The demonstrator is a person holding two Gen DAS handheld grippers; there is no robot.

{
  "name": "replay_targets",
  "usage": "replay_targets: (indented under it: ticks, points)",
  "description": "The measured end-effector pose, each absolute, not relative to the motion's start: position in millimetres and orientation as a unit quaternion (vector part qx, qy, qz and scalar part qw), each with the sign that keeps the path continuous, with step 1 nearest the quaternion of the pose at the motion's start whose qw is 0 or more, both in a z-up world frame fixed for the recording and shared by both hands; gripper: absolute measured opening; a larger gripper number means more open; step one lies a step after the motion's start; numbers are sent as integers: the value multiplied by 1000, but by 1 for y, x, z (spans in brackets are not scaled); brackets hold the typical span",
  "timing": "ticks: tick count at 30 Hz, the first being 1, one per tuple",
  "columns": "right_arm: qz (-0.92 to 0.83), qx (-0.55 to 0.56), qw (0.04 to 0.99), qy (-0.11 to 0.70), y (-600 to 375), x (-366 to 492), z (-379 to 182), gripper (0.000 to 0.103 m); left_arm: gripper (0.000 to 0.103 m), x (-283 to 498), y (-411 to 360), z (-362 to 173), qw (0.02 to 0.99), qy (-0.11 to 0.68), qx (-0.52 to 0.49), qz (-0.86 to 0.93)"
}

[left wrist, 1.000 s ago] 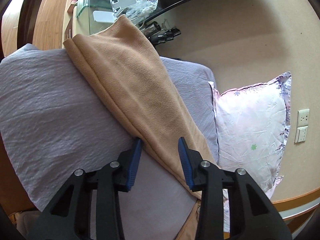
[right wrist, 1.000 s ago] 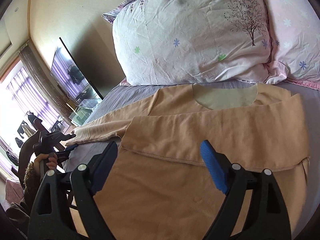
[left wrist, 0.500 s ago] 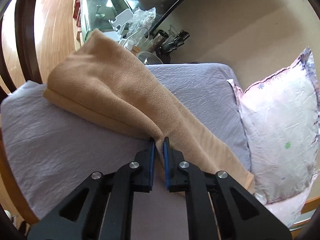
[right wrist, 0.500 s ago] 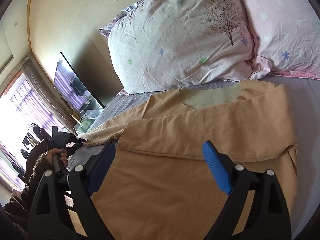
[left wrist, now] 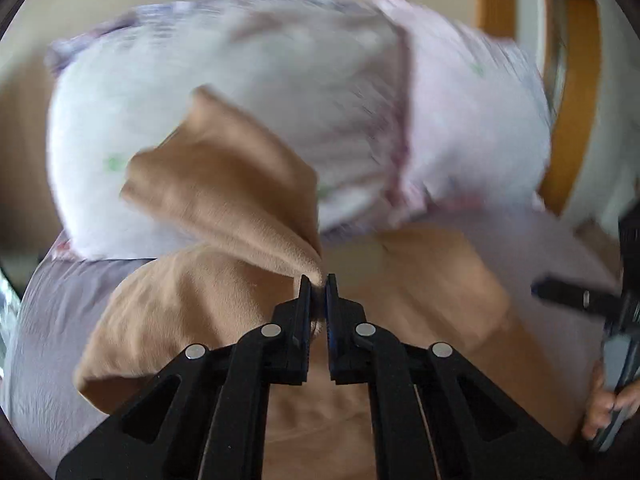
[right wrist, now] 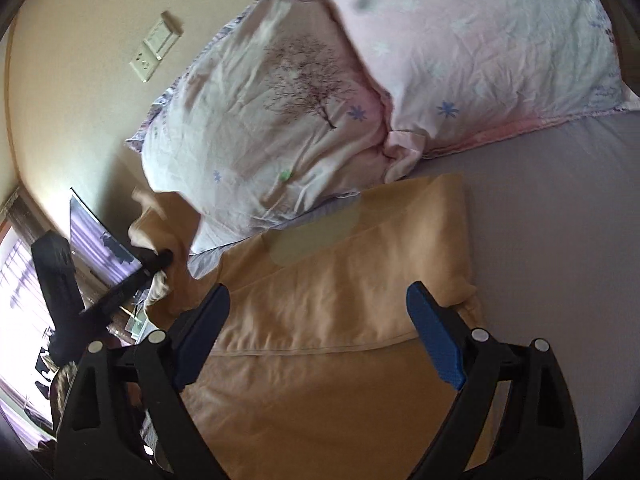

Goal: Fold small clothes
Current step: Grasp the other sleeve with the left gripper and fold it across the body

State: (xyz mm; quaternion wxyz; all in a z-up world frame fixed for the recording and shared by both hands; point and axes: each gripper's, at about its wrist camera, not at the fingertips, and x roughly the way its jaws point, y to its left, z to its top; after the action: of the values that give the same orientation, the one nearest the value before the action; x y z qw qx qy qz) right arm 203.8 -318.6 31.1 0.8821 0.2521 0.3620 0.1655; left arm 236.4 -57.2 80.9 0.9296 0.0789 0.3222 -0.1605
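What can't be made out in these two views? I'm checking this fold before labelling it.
- Left wrist view: motion blur smears the pillows; their prints are unreadable.
- Left wrist view: the left gripper hides the pinched part of the sleeve.
- Right wrist view: the right gripper and the frame edge cut off the shirt hem.

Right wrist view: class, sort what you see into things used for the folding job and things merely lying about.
In use:
tan top
its sleeve, pinched in the left gripper
right gripper, open above the top

Lying about:
tree pillow
pink pillow
bedsheet
wall sockets
TV
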Motion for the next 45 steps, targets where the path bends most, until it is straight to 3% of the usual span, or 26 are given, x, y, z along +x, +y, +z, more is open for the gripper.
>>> replay_targets:
  ticks: [4,6,7,9,11,18,23,25,27,29,30,36,37,38,40,45]
  points:
    - [129,275,867,396,-344,215,11,90,8,208,-146,18,886,330,269,-185]
    - [131,275,867,395,-350,217,11,85,18,185,-140,21,891,293,292,-187]
    - [130,266,869,397,-349,221,12,77,25,178,-130,28,895,287,280,-196]
    - [137,253,869,401,-345,229,15,60,61,171,-98,45,908,282,236,-200]
    - [144,246,869,405,-339,243,17,47,64,177,-63,54,924,277,205,-165]
    - [140,206,864,437,-291,273,25,45,66,213,24,47,934,319,159,-14]
    - [80,92,876,466,-233,277,23,61,70,221,31,26,919,369,137,-28]
    - [42,33,876,479,-216,283,14,61,73,229,24,17,913,382,141,-32]
    - [24,12,872,489,-215,286,-2,48,74,231,24,13,911,388,137,-33]
    - [29,21,880,473,-223,283,-3,18,75,231,31,13,911,394,115,-43]
    - [33,30,883,468,-229,282,-2,8,76,234,34,12,910,399,104,-47]
    - [94,159,947,264,-286,234,63,7,77,232,37,12,909,403,70,-75]
    - [78,169,944,271,-295,229,57,10,77,232,36,13,910,402,73,-77]
    - [64,174,935,303,-302,232,45,24,80,231,32,12,910,400,82,-74]
    - [3,194,901,387,-323,238,11,40,82,231,31,10,908,404,86,-73]
    - [-16,254,903,346,-364,225,18,40,83,231,33,9,907,407,78,-76]
